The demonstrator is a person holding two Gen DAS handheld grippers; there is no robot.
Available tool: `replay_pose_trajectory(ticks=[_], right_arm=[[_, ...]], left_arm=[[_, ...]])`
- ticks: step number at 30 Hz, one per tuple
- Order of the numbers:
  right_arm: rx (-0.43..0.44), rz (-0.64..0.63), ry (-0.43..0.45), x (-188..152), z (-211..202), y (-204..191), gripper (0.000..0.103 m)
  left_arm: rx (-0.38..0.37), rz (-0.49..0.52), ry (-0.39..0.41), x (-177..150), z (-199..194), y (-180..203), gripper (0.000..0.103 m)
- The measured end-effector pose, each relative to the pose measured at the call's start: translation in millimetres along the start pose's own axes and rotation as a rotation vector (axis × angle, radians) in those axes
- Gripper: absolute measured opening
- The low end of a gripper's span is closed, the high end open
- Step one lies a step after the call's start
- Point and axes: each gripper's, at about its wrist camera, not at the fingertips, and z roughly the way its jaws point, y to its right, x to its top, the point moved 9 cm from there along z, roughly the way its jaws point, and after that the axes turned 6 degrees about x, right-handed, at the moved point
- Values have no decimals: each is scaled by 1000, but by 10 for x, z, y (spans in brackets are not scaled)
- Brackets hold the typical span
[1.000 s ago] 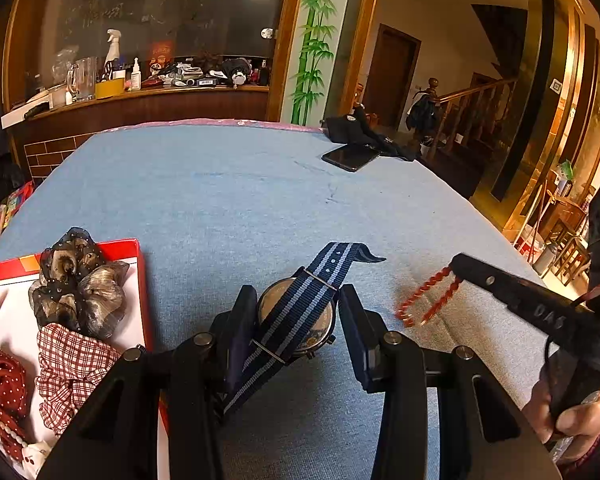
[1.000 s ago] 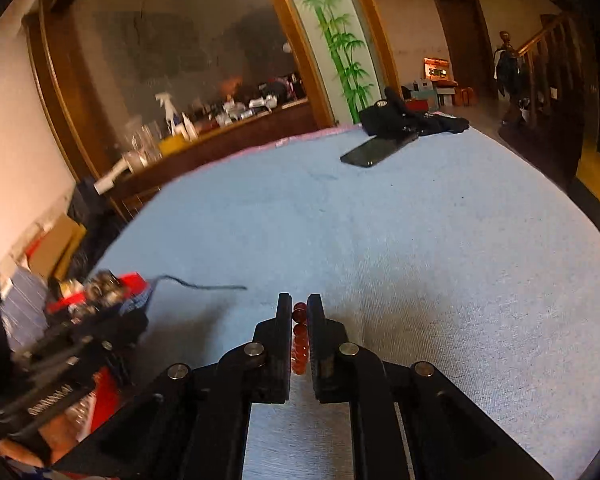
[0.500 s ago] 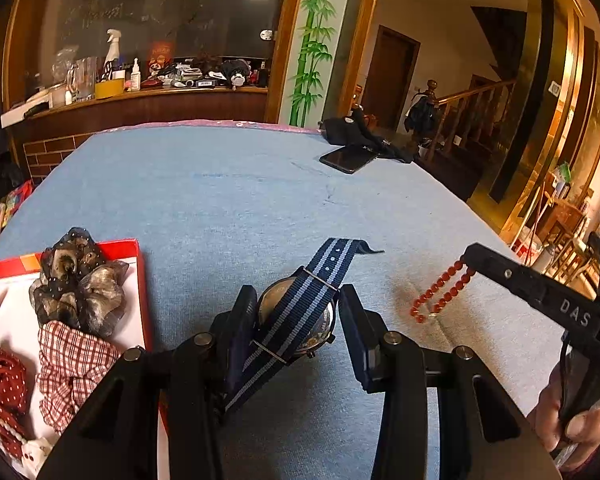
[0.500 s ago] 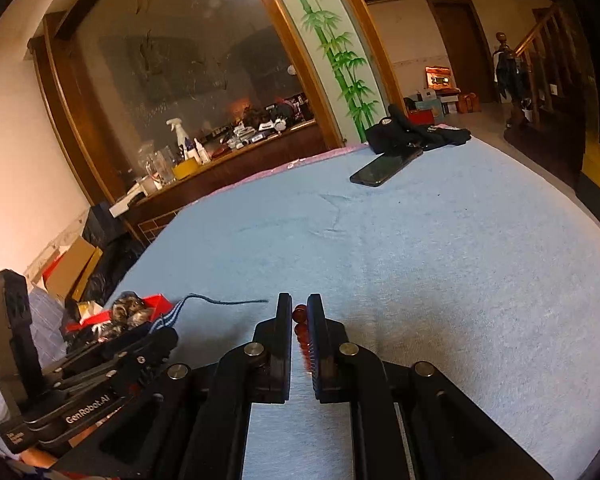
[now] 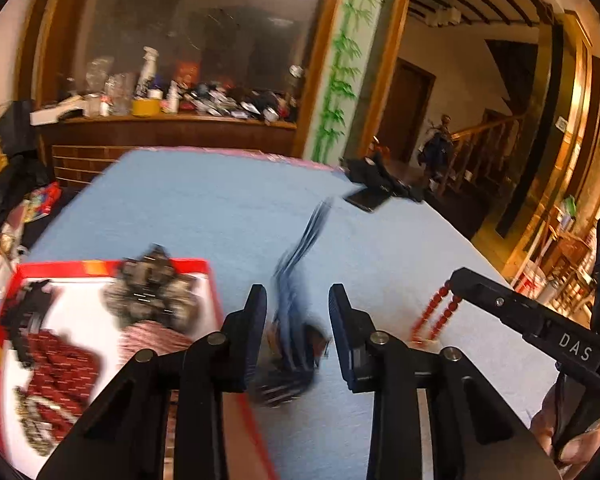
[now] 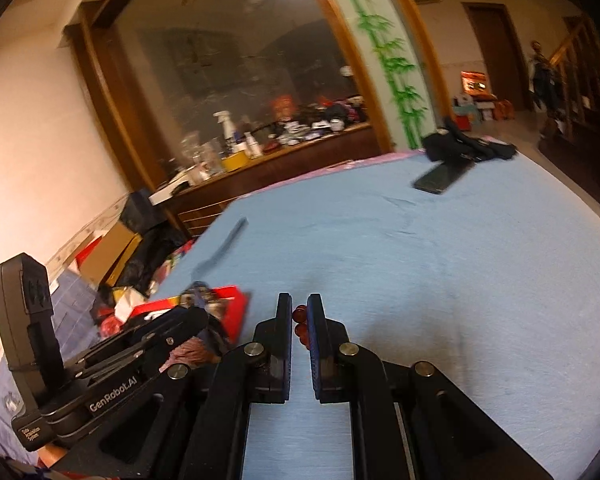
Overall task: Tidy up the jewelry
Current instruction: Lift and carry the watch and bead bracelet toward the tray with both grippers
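In the left wrist view, a tabletop (image 5: 228, 216) covered in blue cloth is seen, with a dark phone (image 5: 367, 199) and a black bundle (image 5: 374, 174) lying at its far edge toward one o'clock. A red-rimmed tray (image 5: 204, 266) is set at nine o'clock of the left hand-held gripper (image 5: 298, 308); blurred fabric hair ties are held in it, among them a dark gauzy scrunchie (image 5: 152, 292), a checked one (image 5: 152, 340) and a dark red dotted one (image 5: 60, 368); an exact count cannot be given because of the blur. A cluttered wooden counter (image 5: 168, 128) with bottles is seen beyond the tabletop at eleven o'clock.

A watch (image 5: 296, 344) on a blue striped strap is seen smeared between the left fingers, its strap stretching up toward twelve o'clock. The jaws have just been closing, yet clear gaps are shown on both sides of the watch, so no grip can be confirmed; the jaws stand partly open.

At three o'clock, the right hand-held gripper (image 5: 458, 280) is seen with a bracelet of red beads (image 5: 432, 316) hanging from its tips in two strands. In the right wrist view, the same beads (image 6: 300, 322) are pinched between the nearly closed jaws of the right hand-held gripper (image 6: 300, 312), above the cloth.

One watch, one bracelet, one tray, one phone and two hand-held grippers are counted.
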Motion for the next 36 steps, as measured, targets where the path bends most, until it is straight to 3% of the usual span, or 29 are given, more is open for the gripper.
replay_pose_trajectory(ticks=[5,8,11,16,19,22,25,29,36], right_arm=[[37,-49,-18,7,113,-346,8],[45,-53,-15,3,141,-427,8],[46,-42,-21,-37,167,-433,8],[76,-38,-47,-82,215,-552,8],[77,-61,-40,-56,182,-602,8],[78,-41,-31,-56,133,-517,8],[84,-8,-20,-85,76,-405,8],[85,9,-10,-103,-13,-255,8],[126,72,33,-84,-251,76,8]], left_arm=[[45,-51,8,5,-178,-491,31],[-12,-94,-79,-100,-128,-689,31],[-91,-108,-154,-171,-76,-680,31],[-105,-134,-174,-154,-92,-726,31],[-195,-65,-282,-236,51,-441,34],[-216,-63,-392,-277,240,-221,42],[-181,-104,-480,-279,457,-102,42],[-96,-127,-539,-307,693,-14,42],[176,-126,-586,-445,870,-29,46]])
